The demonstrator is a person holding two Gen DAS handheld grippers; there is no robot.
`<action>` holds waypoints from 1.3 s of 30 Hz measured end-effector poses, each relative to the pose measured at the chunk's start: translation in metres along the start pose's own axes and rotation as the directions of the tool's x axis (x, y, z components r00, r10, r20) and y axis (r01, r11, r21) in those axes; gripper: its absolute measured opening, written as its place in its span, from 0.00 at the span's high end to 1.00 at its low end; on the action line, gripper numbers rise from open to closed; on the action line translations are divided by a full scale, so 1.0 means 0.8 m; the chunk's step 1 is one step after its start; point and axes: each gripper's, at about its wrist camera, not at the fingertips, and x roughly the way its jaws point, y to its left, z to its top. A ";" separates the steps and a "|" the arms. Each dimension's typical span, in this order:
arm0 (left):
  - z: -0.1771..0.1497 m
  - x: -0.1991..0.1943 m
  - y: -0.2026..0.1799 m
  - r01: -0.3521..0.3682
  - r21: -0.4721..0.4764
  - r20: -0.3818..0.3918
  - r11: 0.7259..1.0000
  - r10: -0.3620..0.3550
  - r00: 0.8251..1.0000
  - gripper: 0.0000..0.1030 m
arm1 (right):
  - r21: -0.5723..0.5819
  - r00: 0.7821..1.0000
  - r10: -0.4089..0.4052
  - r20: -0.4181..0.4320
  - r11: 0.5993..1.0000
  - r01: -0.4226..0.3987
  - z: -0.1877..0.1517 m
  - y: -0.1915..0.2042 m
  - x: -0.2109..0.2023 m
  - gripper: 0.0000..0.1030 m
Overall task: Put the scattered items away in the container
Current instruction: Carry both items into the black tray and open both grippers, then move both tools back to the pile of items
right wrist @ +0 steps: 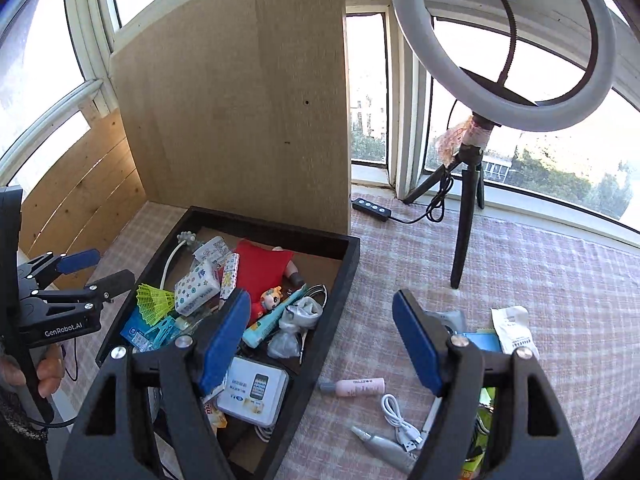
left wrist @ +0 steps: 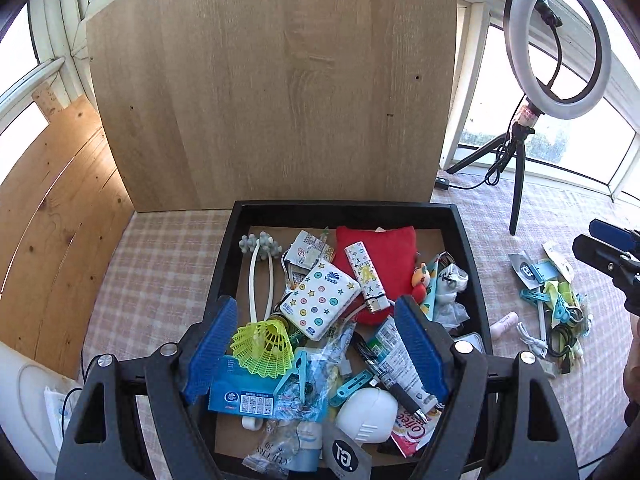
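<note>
A black tray [left wrist: 344, 209] holds many items: a yellow shuttlecock [left wrist: 262, 346], a patterned tissue pack [left wrist: 320, 300], a red pouch [left wrist: 380, 252] and a white round object [left wrist: 368, 414]. My left gripper [left wrist: 316, 348] is open and empty above the tray. In the right wrist view the tray [right wrist: 338, 276] is at the left. My right gripper [right wrist: 322, 344] is open and empty above the tray's right rim and the cloth. A pink tube [right wrist: 354, 387], a white cable [right wrist: 400, 424] and a grey pen-like tool [right wrist: 384, 446] lie on the cloth below it.
A wooden board [left wrist: 272, 80] stands behind the tray. A ring light on a tripod [right wrist: 504, 48] stands at the back right, its cable and remote [right wrist: 370, 208] on the checked cloth. More loose items, clips and packets [left wrist: 556, 300], lie right of the tray.
</note>
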 end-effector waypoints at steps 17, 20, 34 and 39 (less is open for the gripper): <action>-0.055 0.003 -0.203 0.181 0.196 -0.082 0.964 -0.168 0.982 0.24 | 0.188 0.977 -0.199 -0.071 0.960 0.209 -0.100 -0.221 -0.101 0.30; -0.059 0.021 -0.237 0.186 0.245 -0.114 0.952 -0.162 0.980 0.25 | 0.219 0.970 -0.212 -0.117 0.948 0.233 -0.123 -0.256 -0.097 0.30; -0.060 0.112 -0.299 0.269 0.432 -0.284 0.861 -0.153 0.947 0.27 | 0.298 0.911 -0.166 -0.379 0.910 0.289 -0.186 -0.328 -0.013 0.55; -0.062 0.140 -0.308 0.280 0.504 -0.326 0.817 -0.120 0.938 0.30 | 0.376 0.891 -0.143 -0.432 0.869 0.321 -0.196 -0.337 0.015 0.55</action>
